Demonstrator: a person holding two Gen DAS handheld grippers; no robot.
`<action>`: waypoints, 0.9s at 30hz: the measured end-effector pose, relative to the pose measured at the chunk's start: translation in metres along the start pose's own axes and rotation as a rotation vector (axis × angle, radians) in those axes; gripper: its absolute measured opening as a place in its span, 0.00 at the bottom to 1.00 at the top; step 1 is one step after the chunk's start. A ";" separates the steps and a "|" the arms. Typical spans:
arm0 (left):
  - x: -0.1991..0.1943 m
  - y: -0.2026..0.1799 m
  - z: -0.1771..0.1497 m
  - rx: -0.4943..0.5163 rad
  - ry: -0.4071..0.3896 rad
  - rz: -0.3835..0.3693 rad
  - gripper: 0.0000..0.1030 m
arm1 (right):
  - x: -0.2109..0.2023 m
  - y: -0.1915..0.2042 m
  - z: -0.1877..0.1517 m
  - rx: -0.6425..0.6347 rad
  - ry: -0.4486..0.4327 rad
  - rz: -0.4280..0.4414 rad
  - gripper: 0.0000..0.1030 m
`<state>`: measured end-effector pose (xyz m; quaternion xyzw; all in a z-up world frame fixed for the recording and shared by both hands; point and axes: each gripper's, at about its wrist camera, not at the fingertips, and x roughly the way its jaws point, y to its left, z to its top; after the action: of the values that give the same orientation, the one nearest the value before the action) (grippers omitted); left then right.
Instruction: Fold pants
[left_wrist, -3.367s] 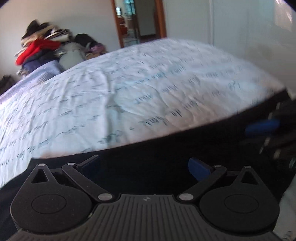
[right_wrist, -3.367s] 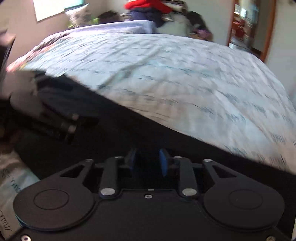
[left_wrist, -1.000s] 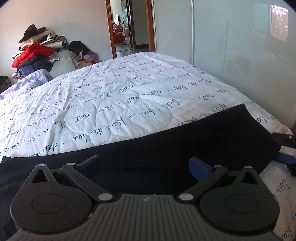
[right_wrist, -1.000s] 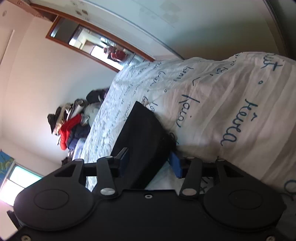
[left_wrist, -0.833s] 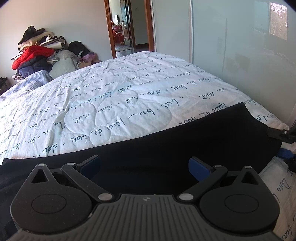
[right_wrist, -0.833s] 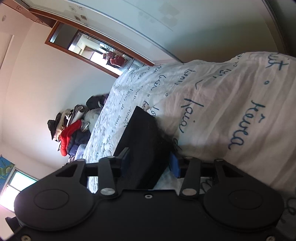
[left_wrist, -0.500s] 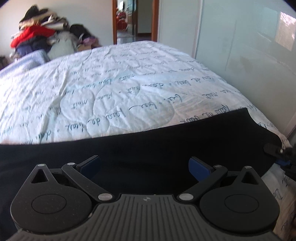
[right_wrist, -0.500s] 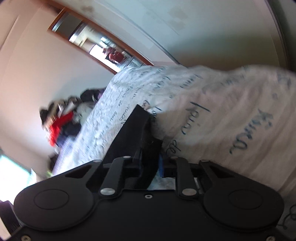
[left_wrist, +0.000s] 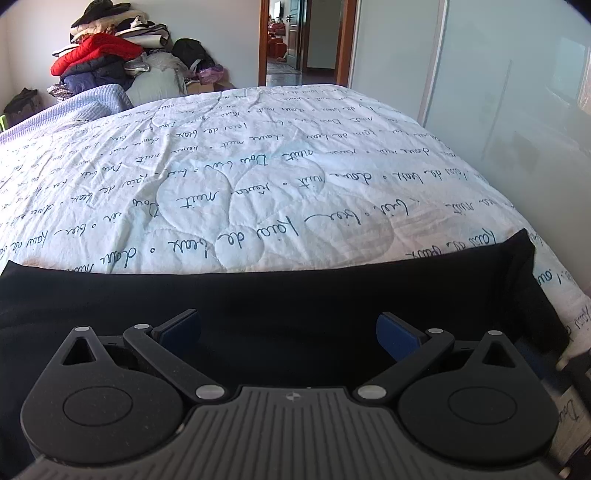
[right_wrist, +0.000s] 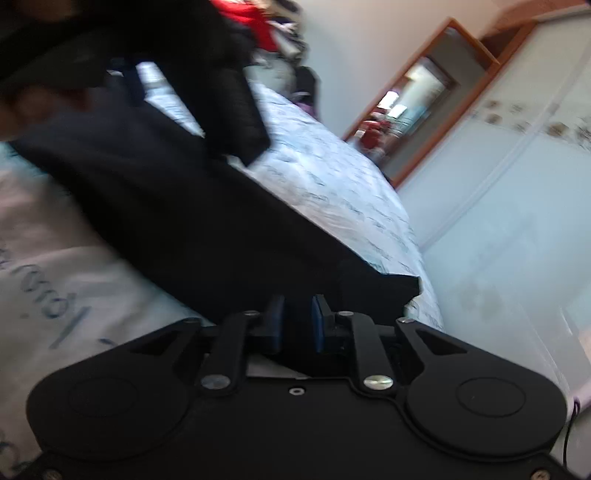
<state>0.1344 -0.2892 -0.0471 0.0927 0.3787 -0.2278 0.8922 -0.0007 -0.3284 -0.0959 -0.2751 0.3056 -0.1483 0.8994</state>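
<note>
A: What does the left wrist view show?
B: The left tongs (left_wrist: 288, 328) stand wide over the black pants (left_wrist: 332, 291), which lie across the near edge of the bed (left_wrist: 258, 166).
A: And the right wrist view?
B: It is blurred. The right tongs (right_wrist: 297, 326) are narrow, opening slightly, with the pants' (right_wrist: 207, 229) corner between the pads.

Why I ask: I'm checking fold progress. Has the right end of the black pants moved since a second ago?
Yes. In the left wrist view the pants' right end has curled up and inward, leftward off the bedspread's right edge, pinched by the right gripper.
</note>
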 end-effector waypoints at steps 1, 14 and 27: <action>0.001 0.000 0.000 0.003 0.002 0.001 0.99 | -0.001 -0.001 -0.002 -0.008 -0.007 -0.033 0.25; 0.001 -0.009 -0.003 0.031 0.009 -0.038 0.99 | 0.017 -0.145 -0.112 1.362 0.121 0.368 0.48; -0.004 -0.008 0.009 0.010 0.016 -0.084 0.99 | 0.029 -0.140 -0.120 1.619 0.043 0.349 0.08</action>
<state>0.1336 -0.2981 -0.0384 0.0828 0.3882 -0.2661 0.8784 -0.0676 -0.5025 -0.1069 0.5121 0.1598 -0.1860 0.8232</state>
